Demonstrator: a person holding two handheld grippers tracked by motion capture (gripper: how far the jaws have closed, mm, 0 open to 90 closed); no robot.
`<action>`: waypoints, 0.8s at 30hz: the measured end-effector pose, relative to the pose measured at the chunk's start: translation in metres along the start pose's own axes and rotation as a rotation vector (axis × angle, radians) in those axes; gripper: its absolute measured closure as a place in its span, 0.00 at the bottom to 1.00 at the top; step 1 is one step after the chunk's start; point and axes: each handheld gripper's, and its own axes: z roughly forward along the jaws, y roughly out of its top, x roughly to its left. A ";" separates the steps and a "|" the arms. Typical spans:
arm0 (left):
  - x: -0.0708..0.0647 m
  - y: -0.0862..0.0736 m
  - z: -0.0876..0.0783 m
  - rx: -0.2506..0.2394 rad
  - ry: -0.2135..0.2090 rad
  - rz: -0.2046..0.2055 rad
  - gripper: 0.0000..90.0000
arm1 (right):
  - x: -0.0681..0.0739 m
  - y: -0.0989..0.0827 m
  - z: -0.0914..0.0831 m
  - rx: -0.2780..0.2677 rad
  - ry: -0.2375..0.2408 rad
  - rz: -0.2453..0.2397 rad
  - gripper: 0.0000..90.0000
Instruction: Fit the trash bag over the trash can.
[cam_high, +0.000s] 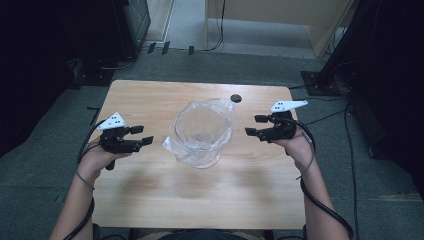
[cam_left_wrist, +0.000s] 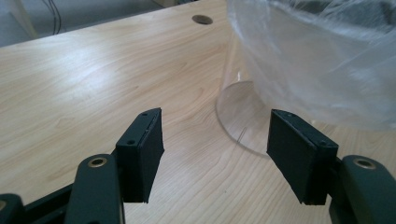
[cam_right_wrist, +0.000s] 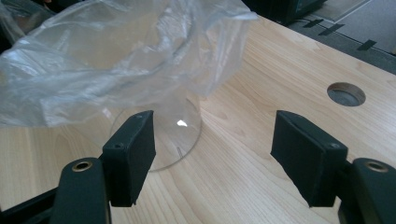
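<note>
Jaws on both sides stand wide apart with nothing between the pads. The left gripper (cam_high: 141, 136) sits off the left flank of the clear container (cam_high: 202, 132), pointing toward it across bare wood; the container lies ahead of these jaws and toward their right-hand pad, near but not touching. A thin plastic bag (cam_high: 200, 120) lines the container and folds out over its rim, so the loose film is what each gripper would meet first. The right gripper (cam_high: 256, 125) mirrors this from the other flank, with the container ahead and toward its left-hand pad. Both hands look about equally near, so I judge neither has the advantage; the container stands upright, its axis vertical, and a sideways approach at rim height seems to be what the next move calls for.

From the left gripper view, the container's curved base edge (cam_left_wrist: 233, 126) on the table (cam_left_wrist: 93, 93) shows plainly under the overhanging bag. From the right gripper view, the bag's crumpled overhang (cam_right_wrist: 140, 60) shows best, hanging clear of the table. In the high view, the open mouth shows as a full ring.
</note>
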 end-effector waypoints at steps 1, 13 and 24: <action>0.001 -0.001 0.001 0.001 0.004 0.003 0.39 | -0.002 -0.002 0.001 0.000 0.000 0.004 0.34; 0.007 -0.015 0.008 0.010 0.033 0.012 0.39 | -0.012 -0.022 0.020 -0.024 0.004 0.016 0.34; 0.013 -0.027 0.013 0.024 0.056 0.009 0.39 | -0.023 -0.042 0.035 0.009 -0.016 0.020 0.34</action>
